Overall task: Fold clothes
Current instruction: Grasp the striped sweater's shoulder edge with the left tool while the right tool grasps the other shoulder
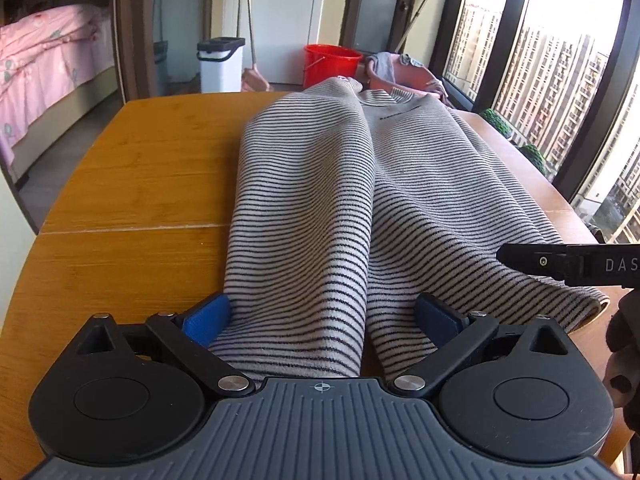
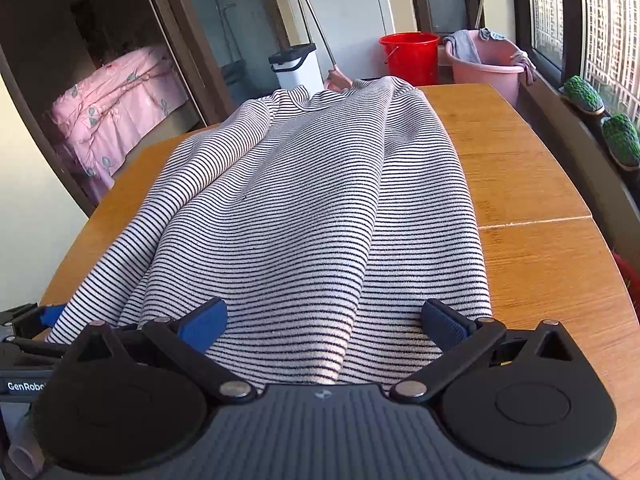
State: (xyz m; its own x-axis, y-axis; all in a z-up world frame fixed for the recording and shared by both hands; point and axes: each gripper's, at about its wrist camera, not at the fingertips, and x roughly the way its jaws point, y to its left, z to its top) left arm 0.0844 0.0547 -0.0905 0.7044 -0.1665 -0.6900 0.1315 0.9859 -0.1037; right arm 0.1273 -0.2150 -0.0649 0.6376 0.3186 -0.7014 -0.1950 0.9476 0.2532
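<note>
Both tongs, left [image 1: 322,314] and right [image 2: 322,316], stand spread with the near hem of the black-and-white striped knit garment [image 1: 320,184] between their 2 blue pads (not clamped). Its long axis runs straight away along the wooden surface [image 1: 132,168].

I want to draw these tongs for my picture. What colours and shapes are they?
Both tongs look alike. The left tongs and right tongs have blue ribbed finger pads on black link arms with silver pivot pins, two round black discs, and a grey grooved base with a small crosshair mark.
</note>
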